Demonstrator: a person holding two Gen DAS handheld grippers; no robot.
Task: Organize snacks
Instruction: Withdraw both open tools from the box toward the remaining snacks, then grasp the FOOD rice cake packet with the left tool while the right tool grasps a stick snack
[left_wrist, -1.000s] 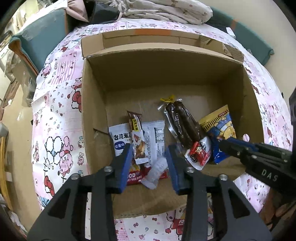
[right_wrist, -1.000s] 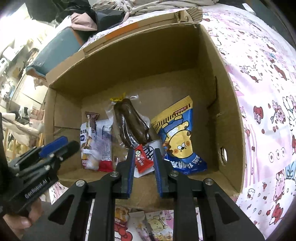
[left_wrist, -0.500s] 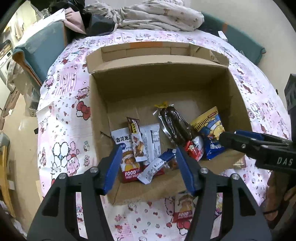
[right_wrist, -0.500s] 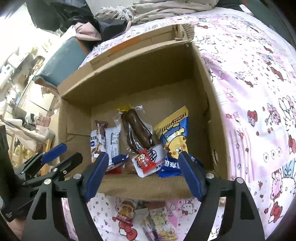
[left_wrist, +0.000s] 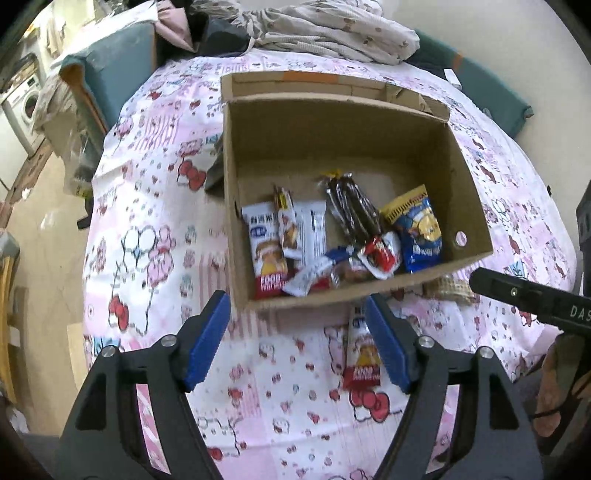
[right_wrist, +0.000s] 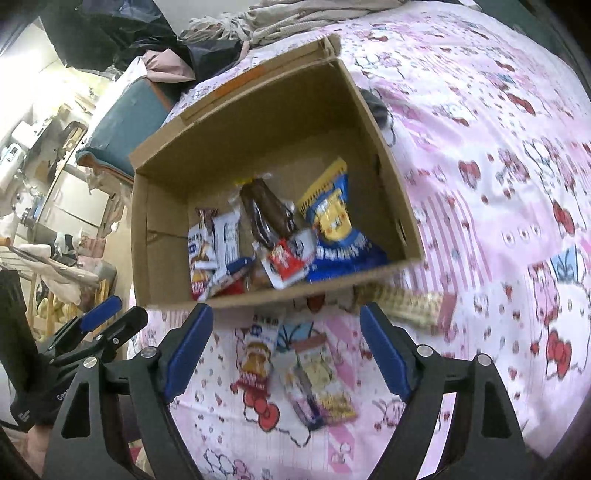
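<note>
An open cardboard box (left_wrist: 469, 177) (right_wrist: 391, 184) stands on the pink cartoon-print cloth and holds several snacks: a dark bar in clear wrap (left_wrist: 351, 208) (right_wrist: 266, 214), a blue and yellow bag (left_wrist: 419, 229) (right_wrist: 332, 229), a small red and white packet (left_wrist: 380, 254) (right_wrist: 286, 264) and rice-cake packs (left_wrist: 267, 254). My left gripper (left_wrist: 297, 339) is open and empty in front of the box. My right gripper (right_wrist: 286, 350) is open and empty, above loose snacks on the cloth: a rice-cake pack (right_wrist: 256, 358) (left_wrist: 362, 358), a yellow pack (right_wrist: 325, 384) and a long beige pack (right_wrist: 402, 301).
The cloth-covered surface (left_wrist: 155, 229) drops off at the left toward the floor. Teal cushions (left_wrist: 110, 55) and piled laundry (left_wrist: 332, 33) lie behind the box. The other gripper shows at the right edge of the left wrist view (left_wrist: 532, 299) and at lower left of the right wrist view (right_wrist: 92, 328).
Both grippers let go of their snacks in the box, opened wide and pulled back out to the near side. The red packet and a white wrapper now lie in the box.
</note>
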